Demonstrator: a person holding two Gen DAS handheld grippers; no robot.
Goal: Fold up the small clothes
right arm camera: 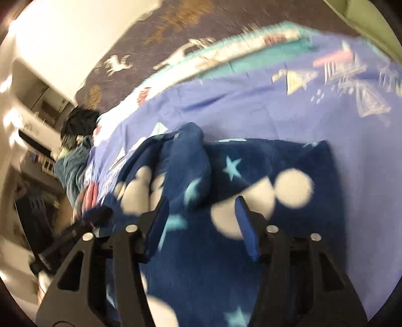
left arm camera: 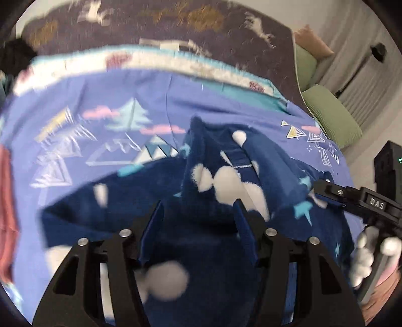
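A dark blue fleece garment (left arm camera: 216, 161) with white blobs and light blue stars lies rumpled on a periwinkle bedsheet (left arm camera: 105, 90). My left gripper (left arm camera: 199, 205) is open above it, its jaws wide apart and the fleece beneath them. In the right wrist view the same garment (right arm camera: 251, 161) fills the lower middle, with a bunched fold (right arm camera: 186, 156) standing up at its far left. My right gripper (right arm camera: 201, 201) is open over the fleece. The right gripper also shows at the right edge of the left wrist view (left arm camera: 356, 198). Both views are motion-blurred.
The sheet has a white and teal printed border (left arm camera: 155, 60) over a dark patterned blanket (left arm camera: 176, 20). Green and peach cushions (left arm camera: 329, 110) lie at the right. A dark pile of clothes (right arm camera: 78, 120) sits at the sheet's far left edge, and a red cloth (left arm camera: 7, 206) shows at the left.
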